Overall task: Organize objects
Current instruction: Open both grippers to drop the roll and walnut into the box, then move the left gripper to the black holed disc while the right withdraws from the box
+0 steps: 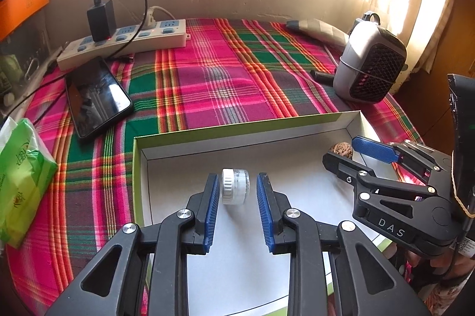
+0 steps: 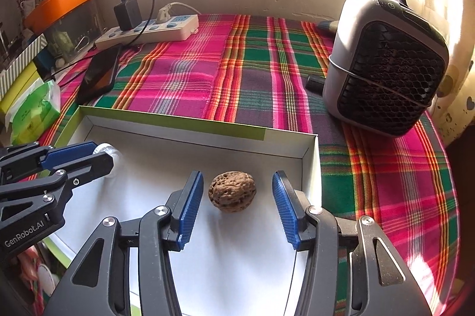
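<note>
**Q:** Left wrist view first: what lies between the tongs?

**A:** The left gripper points down into a shallow white cardboard box with a lime-green outer rim. Its blue ribbed pads stand apart. Between them, on the box floor, lies a small clear plastic jar with a white ribbed screw cap, tipped on its side. The left pad looks close against the cap; the right pad shows a gap, so nothing is clamped.

**Q:** And the other hand?

**A:** In the right wrist view, the right gripper has its pads spread wide. A brown wrinkled walnut sits on the box floor between them, clear of both pads, near the box's right wall.

**Q:** Where do the two items sit relative to each other?

**A:** Both are inside the same box, jar toward its left, walnut toward its right, well apart.

**Q:** What surrounds the box?

**A:** It rests on a pink, green and orange plaid cloth. Beyond it are a black smartphone lying flat, a white power strip with a black charger plugged in, a green tissue pack at left, and a grey desktop fan with a black honeycomb grille at right.
</note>
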The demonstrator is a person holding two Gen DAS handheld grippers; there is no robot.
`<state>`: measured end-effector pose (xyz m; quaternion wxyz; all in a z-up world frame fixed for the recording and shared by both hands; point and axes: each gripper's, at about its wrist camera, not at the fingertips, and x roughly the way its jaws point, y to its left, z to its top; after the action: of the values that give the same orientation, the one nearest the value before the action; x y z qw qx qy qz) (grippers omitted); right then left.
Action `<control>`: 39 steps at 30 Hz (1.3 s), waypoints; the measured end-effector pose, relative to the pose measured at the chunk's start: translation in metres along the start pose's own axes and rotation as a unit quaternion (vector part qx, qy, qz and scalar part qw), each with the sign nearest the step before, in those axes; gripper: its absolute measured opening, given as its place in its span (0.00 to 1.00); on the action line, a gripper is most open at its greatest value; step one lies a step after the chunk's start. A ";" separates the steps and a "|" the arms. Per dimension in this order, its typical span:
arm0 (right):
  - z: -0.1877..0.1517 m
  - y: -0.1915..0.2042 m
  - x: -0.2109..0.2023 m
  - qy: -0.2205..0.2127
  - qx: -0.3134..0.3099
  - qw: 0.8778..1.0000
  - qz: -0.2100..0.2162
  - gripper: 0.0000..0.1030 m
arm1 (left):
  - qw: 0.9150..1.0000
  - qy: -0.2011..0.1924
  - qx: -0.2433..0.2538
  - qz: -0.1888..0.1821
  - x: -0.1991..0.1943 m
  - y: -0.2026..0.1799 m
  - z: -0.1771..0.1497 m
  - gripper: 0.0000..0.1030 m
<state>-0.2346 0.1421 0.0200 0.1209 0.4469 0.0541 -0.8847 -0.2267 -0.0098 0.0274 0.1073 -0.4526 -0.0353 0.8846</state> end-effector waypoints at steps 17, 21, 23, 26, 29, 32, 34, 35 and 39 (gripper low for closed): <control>-0.029 0.008 -0.050 -0.042 0.019 0.999 0.010 0.49 | 0.999 -0.044 -0.002 0.011 -0.051 0.001 -0.029 0.24; -0.039 0.012 -0.059 -0.047 0.021 0.999 0.011 0.49 | 0.999 -0.051 -0.005 0.010 -0.064 0.001 -0.040 0.24; -0.045 0.015 -0.064 -0.048 0.021 0.999 0.013 0.49 | 0.998 -0.055 -0.007 0.009 -0.070 0.001 -0.046 0.24; -0.053 0.019 -0.071 -0.053 0.020 0.998 0.014 0.49 | 0.998 -0.058 -0.011 0.010 -0.077 0.003 -0.055 0.24; -0.060 0.022 -0.078 -0.056 0.020 0.998 0.015 0.49 | 0.998 -0.058 -0.016 0.012 -0.082 0.006 -0.064 0.24; -0.066 0.024 -0.084 -0.060 0.021 0.998 0.018 0.49 | 0.998 -0.062 -0.021 0.012 -0.088 0.008 -0.072 0.24; -0.071 0.025 -0.087 -0.062 0.022 0.998 0.020 0.49 | 0.998 -0.064 -0.021 0.015 -0.092 0.009 -0.078 0.24; -0.073 0.026 -0.088 -0.063 0.022 0.998 0.021 0.49 | 0.998 -0.065 -0.022 0.014 -0.094 0.009 -0.080 0.24; -0.084 0.032 -0.093 -0.066 0.018 0.997 0.023 0.49 | 0.997 -0.069 -0.026 0.018 -0.100 0.011 -0.092 0.24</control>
<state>-0.1080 0.1438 0.0453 0.1363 0.3912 0.0196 -0.9100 -0.0976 -0.0459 0.0507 0.0765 -0.3936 -0.0573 0.9143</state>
